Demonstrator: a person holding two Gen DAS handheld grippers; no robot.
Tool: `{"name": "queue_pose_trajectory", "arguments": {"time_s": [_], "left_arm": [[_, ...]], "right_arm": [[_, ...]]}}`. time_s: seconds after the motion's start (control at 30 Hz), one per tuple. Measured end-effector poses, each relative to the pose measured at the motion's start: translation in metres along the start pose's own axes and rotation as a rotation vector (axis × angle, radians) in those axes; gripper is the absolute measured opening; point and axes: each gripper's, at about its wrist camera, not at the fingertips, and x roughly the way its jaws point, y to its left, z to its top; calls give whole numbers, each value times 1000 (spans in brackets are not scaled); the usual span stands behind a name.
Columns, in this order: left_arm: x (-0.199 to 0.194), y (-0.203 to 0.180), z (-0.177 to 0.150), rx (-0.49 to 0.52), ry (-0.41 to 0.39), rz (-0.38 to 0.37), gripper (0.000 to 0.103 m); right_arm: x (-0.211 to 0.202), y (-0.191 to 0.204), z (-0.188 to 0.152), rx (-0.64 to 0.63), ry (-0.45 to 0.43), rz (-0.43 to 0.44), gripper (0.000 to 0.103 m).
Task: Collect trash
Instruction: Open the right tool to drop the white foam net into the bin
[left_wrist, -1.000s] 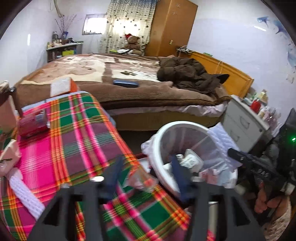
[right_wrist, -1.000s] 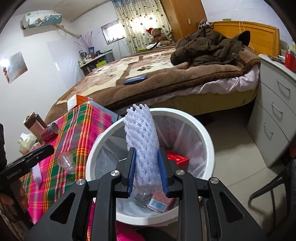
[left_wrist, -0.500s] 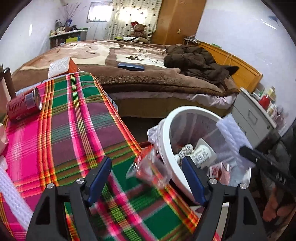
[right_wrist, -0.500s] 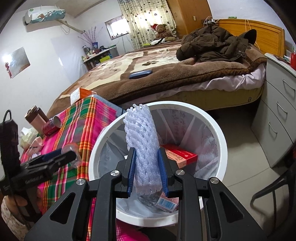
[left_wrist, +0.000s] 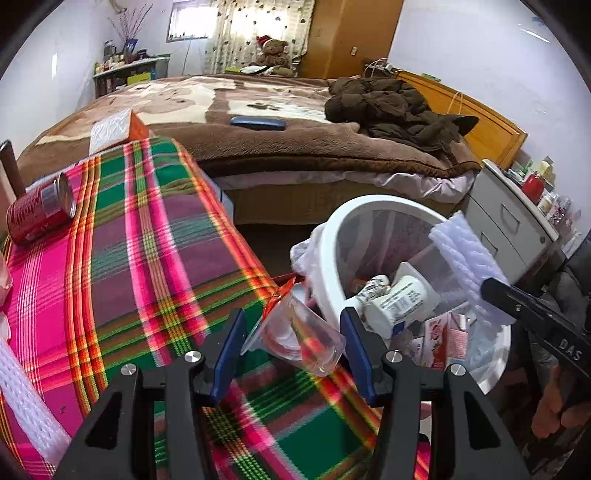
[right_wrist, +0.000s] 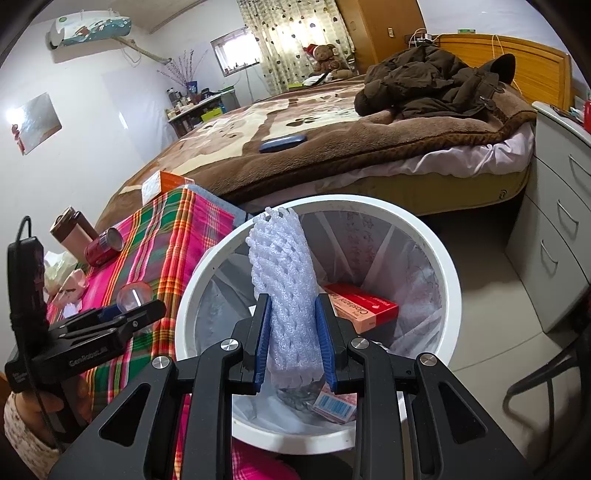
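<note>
Over the last second the left gripper (left_wrist: 291, 341) has closed in on the clear plastic cup (left_wrist: 295, 338) lying on its side at the near right edge of the table, next to the bin: a second ago the cup lay ahead of the fingertips, and now it sits between the two blue pads, which are spread wide on either side of it. Whether either pad already touches the cup I cannot tell; nothing is pinched yet, so this reads as the last instant before a grasp. The right gripper (right_wrist: 291, 343) has not changed its hold: its pads stay pressed on the lower part of the white foam net sleeve (right_wrist: 282, 280), which stands upright over the mouth of the white trash bin (right_wrist: 452, 295). The sleeve hangs above the bin and has not been dropped, so that piece is ready to go in with a simple release. Inside the bin lie a red carton (right_wrist: 364, 308), a small white bottle (left_wrist: 397, 302) and other packaging. Farther along the plaid tablecloth (left_wrist: 147, 258), a red can (left_wrist: 38, 212) lies on its side toward the far left edge and an orange tissue box (left_wrist: 114, 129) sits at the far corner; the can looks like further trash to collect.
</note>
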Motion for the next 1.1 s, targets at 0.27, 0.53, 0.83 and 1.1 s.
{"name": "queue_pose_trajectory", "arguments": {"time_s": [0.27, 0.53, 0.83, 1.1], "left_arm": [[-15, -32, 21, 63, -60, -58, 55], [-6, -70, 32, 123, -50, -101, 55], [-7, -69, 30, 99, -51, -122, 74], [-18, -53, 25, 67, -69, -97, 77]], "right_arm": [[-9, -9, 7, -1, -27, -42, 25], [-5, -22, 12, -24, -7, -103, 26], [-1, -28, 11, -35, 25, -127, 62], [-7, -20, 10, -30, 5, -114, 65]]}}
